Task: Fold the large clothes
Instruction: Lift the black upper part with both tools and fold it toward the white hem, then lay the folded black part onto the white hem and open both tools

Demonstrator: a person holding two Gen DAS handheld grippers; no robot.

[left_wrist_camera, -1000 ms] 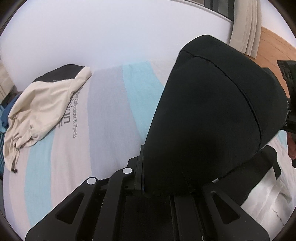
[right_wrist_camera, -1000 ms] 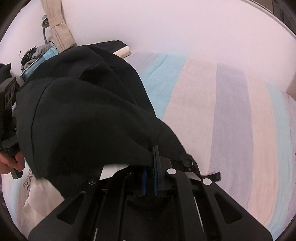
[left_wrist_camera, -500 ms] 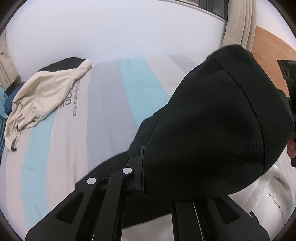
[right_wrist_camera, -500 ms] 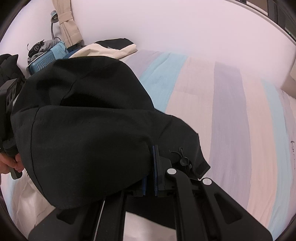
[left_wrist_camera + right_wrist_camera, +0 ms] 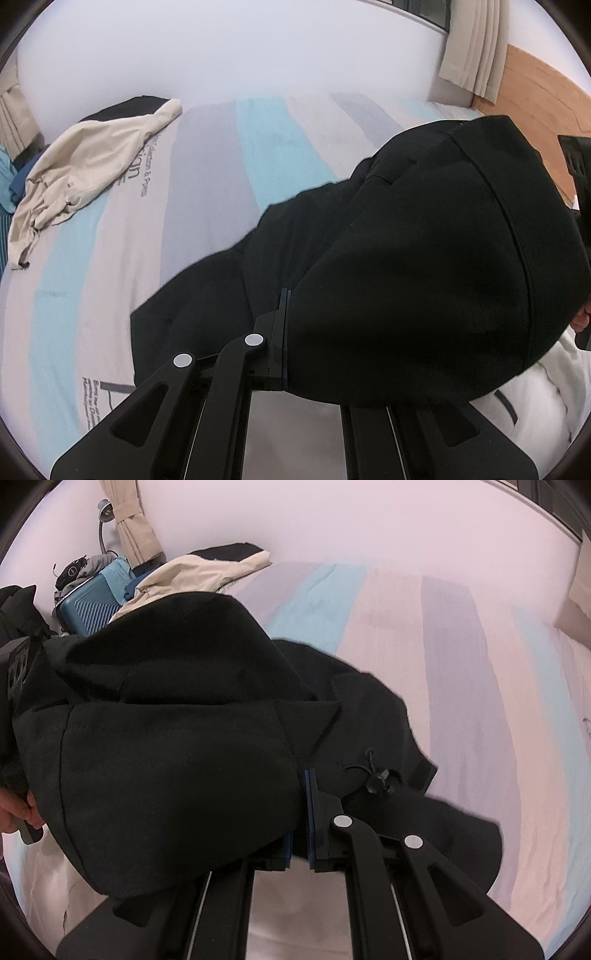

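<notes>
Since a second ago I've lowered the black jacket so its lower part now spreads over the striped bed. My left claw and right claw each clench its fabric.

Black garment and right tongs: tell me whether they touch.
Touching. The right wrist view shows the right tongs clamped on the black garment.

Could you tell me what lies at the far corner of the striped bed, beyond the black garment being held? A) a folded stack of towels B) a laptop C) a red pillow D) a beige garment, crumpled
D: a crumpled beige garment lies on the striped bed cover, well apart from the black garment.
</notes>
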